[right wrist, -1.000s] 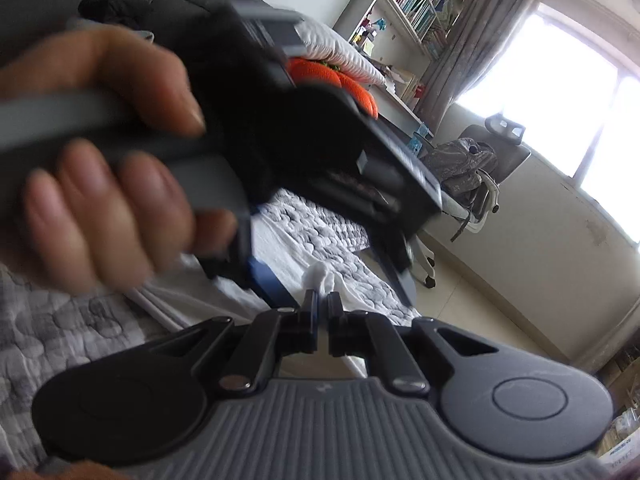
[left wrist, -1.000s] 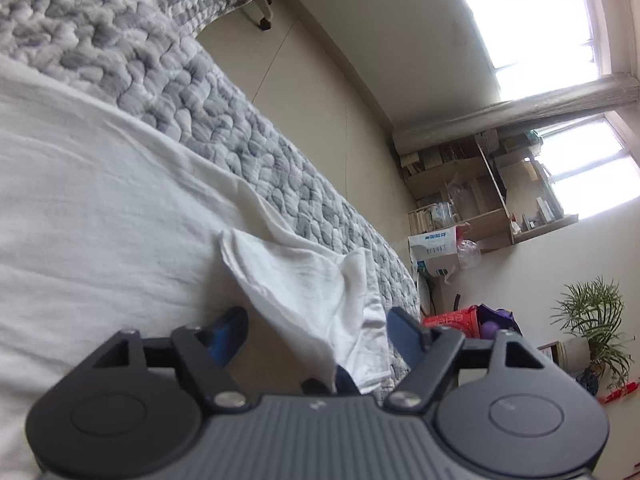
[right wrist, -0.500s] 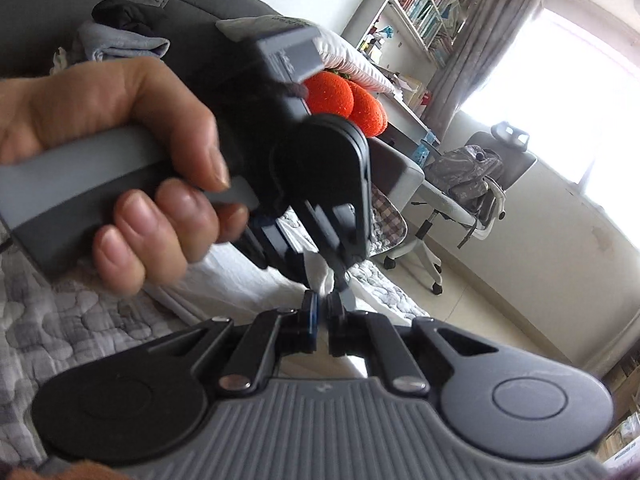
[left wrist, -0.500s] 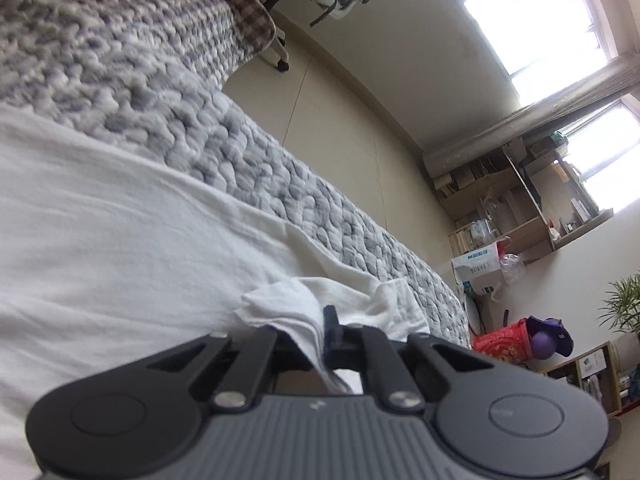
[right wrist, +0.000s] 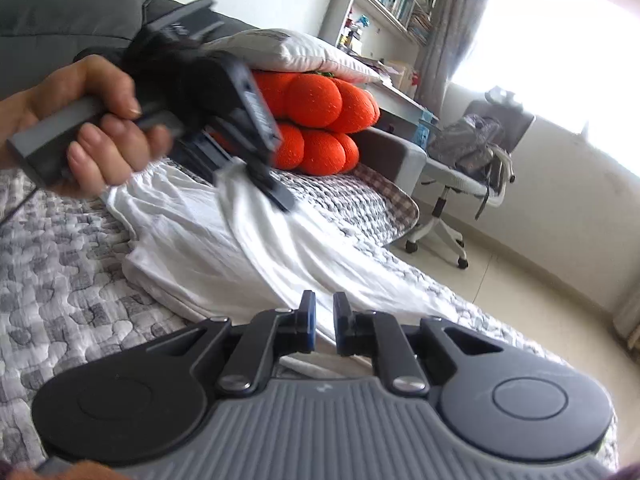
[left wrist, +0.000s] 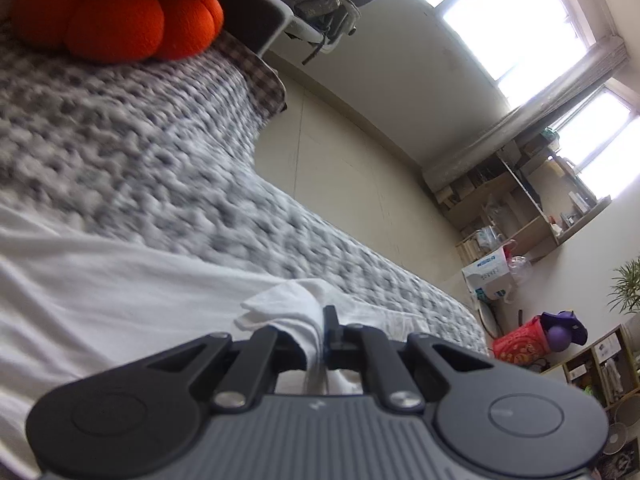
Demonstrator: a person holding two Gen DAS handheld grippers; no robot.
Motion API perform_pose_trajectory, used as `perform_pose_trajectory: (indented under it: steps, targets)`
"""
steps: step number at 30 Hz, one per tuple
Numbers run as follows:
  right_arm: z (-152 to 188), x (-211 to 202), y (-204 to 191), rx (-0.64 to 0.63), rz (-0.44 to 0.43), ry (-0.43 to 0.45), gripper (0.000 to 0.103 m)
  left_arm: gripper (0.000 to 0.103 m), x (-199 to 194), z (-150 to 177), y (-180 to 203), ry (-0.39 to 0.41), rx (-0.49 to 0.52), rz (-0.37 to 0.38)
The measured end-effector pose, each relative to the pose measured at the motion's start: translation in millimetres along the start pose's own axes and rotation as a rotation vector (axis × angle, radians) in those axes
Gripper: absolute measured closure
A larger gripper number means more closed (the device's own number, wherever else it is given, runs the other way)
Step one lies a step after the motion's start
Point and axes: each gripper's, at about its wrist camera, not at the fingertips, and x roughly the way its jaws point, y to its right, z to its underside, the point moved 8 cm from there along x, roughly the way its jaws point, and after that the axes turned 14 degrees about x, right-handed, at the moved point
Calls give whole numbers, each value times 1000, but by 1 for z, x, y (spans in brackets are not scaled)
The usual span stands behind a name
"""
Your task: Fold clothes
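A white garment [left wrist: 120,300] lies spread on a grey quilted bed cover [left wrist: 140,160]. My left gripper [left wrist: 322,332] is shut on a bunched corner of that cloth, which puffs out just past the fingertips. In the right wrist view the same left gripper [right wrist: 248,172], held by a hand [right wrist: 92,120], lifts a fold of the white garment [right wrist: 200,248] off the bed. My right gripper [right wrist: 323,320] hovers low over the garment's near edge. Its jaws are opening, a narrow gap shows between the blue pads, and no cloth is pressed between them.
An orange lobed cushion [right wrist: 316,120] and a white pillow [right wrist: 288,52] lie at the head of the bed. An office chair [right wrist: 460,184] with a backpack stands on the floor beside it. Shelves [left wrist: 520,208] and a red bag [left wrist: 516,344] line the far wall.
My left gripper closed on the garment's corner and then rose with it toward the orange cushion. My right gripper stayed in place and its jaws parted slightly.
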Motion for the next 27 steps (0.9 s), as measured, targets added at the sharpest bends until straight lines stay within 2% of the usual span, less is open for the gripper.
perform_pose_trajectory:
  steps: [6, 12, 19, 24, 27]
  targets:
    - [-1, -2, 0, 8, -8, 0, 90, 99, -22, 1, -54, -32, 5, -110]
    - [1, -3, 6, 22, -2, 0, 89, 99, -46, -4, -82, -36, 59, -180]
    - [4, -4, 8, 27, 5, -7, 89, 100, -66, -10, -105, -21, 105, -235]
    - [6, -6, 9, 33, 8, -9, 89, 100, -77, -3, -132, -17, 72, -291]
    - [6, -5, 11, 39, 7, -9, 89, 101, -79, 4, -134, -20, 49, -279]
